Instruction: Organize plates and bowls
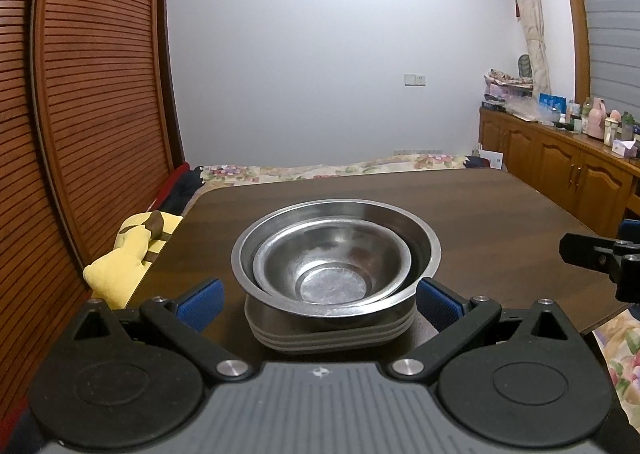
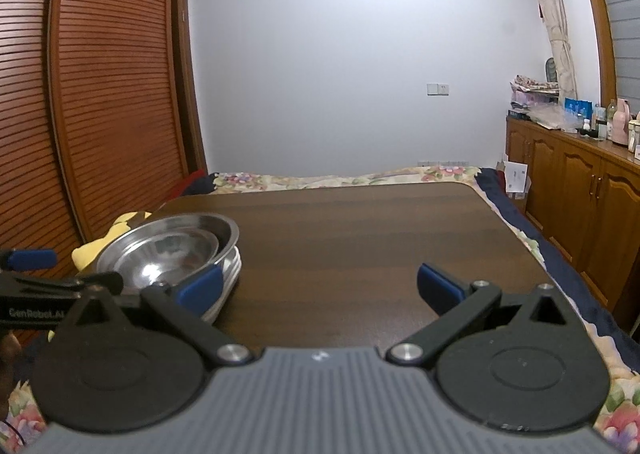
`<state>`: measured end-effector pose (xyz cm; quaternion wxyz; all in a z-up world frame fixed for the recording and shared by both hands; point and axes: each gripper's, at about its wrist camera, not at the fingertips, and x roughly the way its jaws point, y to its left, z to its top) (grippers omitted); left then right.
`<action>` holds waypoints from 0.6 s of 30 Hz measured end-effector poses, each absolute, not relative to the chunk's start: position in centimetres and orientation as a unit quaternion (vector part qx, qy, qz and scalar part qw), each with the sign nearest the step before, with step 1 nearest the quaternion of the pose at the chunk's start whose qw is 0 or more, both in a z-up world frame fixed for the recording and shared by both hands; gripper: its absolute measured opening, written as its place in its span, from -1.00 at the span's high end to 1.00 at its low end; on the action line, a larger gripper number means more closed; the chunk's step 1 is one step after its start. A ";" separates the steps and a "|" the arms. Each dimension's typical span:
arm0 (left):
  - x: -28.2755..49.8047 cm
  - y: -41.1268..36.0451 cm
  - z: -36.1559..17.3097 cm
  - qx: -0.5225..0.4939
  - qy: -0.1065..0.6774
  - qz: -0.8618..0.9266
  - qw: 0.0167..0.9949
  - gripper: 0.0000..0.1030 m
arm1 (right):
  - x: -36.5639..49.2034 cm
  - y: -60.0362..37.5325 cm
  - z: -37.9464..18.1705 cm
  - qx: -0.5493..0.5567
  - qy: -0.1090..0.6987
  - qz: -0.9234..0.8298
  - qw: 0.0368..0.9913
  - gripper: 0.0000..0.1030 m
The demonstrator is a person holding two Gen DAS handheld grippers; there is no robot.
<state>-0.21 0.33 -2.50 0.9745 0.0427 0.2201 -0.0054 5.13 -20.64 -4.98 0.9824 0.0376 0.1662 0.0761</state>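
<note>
Two steel bowls (image 1: 336,258) are nested, the smaller inside the larger, on top of a stack of steel plates (image 1: 332,334) on the dark wooden table (image 1: 480,214). My left gripper (image 1: 320,304) is open, its blue pads either side of the stack's near edge, not touching. In the right wrist view the same stack (image 2: 168,254) sits at the table's left. My right gripper (image 2: 320,290) is open and empty over the table's near edge, right of the stack. Its left pad (image 2: 200,288) overlaps the plates in view.
A yellow plush toy (image 1: 128,258) lies off the table's left edge beside the slatted wardrobe (image 1: 100,114). A bed with floral bedding (image 2: 340,176) lies behind the table. A wooden cabinet (image 2: 580,194) with bottles stands on the right.
</note>
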 end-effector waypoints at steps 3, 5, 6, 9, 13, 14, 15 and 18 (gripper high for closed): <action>-0.2 0.3 -2.5 0.043 0.220 -0.005 0.974 -1.00 | 5.2 -20.7 -5.0 0.038 0.167 0.076 0.982 -1.00; -0.3 0.3 -2.5 0.042 0.220 -0.005 0.974 -1.00 | 5.3 -20.7 -5.0 0.038 0.167 0.076 0.982 -1.00; -0.3 0.3 -2.5 0.042 0.220 -0.005 0.974 -1.00 | 5.3 -20.7 -5.0 0.038 0.167 0.076 0.982 -1.00; -0.3 0.4 -2.5 0.041 0.220 -0.004 0.975 -1.00 | 5.3 -20.7 -4.9 0.039 0.168 0.076 0.982 -1.00; -0.3 0.4 -2.6 0.040 0.220 -0.003 0.975 -1.00 | 5.4 -20.7 -5.0 0.039 0.168 0.077 0.982 -1.00; -0.3 0.4 -2.6 0.040 0.220 -0.003 0.975 -1.00 | 5.4 -20.7 -5.0 0.039 0.168 0.078 0.982 -1.00; -0.3 0.4 -2.6 0.040 0.220 -0.003 0.975 -1.00 | 5.4 -20.7 -5.0 0.039 0.168 0.078 0.982 -1.00; -0.3 0.4 -2.6 0.040 0.220 -0.003 0.975 -1.00 | 5.4 -20.7 -5.1 0.039 0.168 0.078 0.982 -1.00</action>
